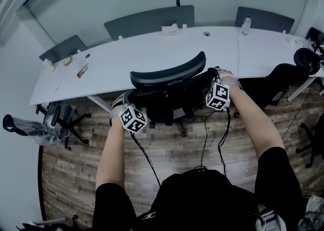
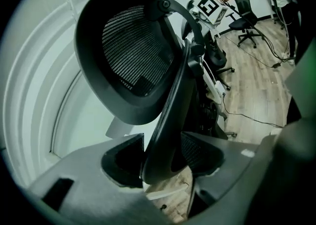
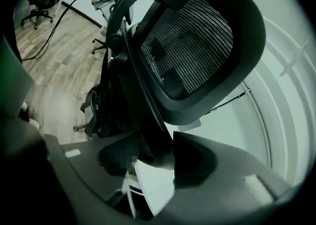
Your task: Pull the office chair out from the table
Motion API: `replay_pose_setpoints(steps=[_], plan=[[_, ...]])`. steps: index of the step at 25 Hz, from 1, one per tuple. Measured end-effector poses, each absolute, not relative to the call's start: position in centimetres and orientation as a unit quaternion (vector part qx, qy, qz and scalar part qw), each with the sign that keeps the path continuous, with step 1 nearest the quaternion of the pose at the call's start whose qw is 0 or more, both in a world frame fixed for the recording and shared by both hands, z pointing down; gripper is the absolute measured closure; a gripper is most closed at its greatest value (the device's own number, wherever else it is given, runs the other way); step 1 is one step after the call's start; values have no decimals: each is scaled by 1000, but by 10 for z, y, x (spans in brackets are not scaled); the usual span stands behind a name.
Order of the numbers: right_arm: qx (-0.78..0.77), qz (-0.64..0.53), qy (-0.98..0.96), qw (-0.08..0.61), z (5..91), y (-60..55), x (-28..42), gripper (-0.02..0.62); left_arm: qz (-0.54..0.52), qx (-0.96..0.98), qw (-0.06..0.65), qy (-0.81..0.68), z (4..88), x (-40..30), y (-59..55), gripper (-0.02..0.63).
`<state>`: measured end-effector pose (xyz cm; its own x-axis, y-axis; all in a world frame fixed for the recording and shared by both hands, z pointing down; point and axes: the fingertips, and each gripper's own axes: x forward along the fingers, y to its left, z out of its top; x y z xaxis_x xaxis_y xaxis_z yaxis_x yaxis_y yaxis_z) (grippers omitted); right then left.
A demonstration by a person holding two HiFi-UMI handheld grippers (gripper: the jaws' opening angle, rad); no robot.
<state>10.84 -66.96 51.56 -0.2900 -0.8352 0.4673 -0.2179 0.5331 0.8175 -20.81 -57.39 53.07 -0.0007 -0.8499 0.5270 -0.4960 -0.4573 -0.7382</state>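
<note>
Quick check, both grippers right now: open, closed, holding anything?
Left gripper: closed on the chair back's frame.
Right gripper: closed on the same frame, other side.

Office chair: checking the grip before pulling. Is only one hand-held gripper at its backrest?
No, the left hand-held gripper and the right hand-held gripper flank the backrest of the office chair.
</note>
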Motion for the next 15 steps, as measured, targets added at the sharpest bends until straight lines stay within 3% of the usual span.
replay_pose_setpoints(steps=[9, 15], plan=[[364, -267, -753, 479, 512, -662, 111, 411, -526, -695, 174, 459, 531, -207, -567, 393], [365, -288, -739, 487, 513, -649, 108, 413, -528, -693, 183, 456, 530, -211, -554, 394]])
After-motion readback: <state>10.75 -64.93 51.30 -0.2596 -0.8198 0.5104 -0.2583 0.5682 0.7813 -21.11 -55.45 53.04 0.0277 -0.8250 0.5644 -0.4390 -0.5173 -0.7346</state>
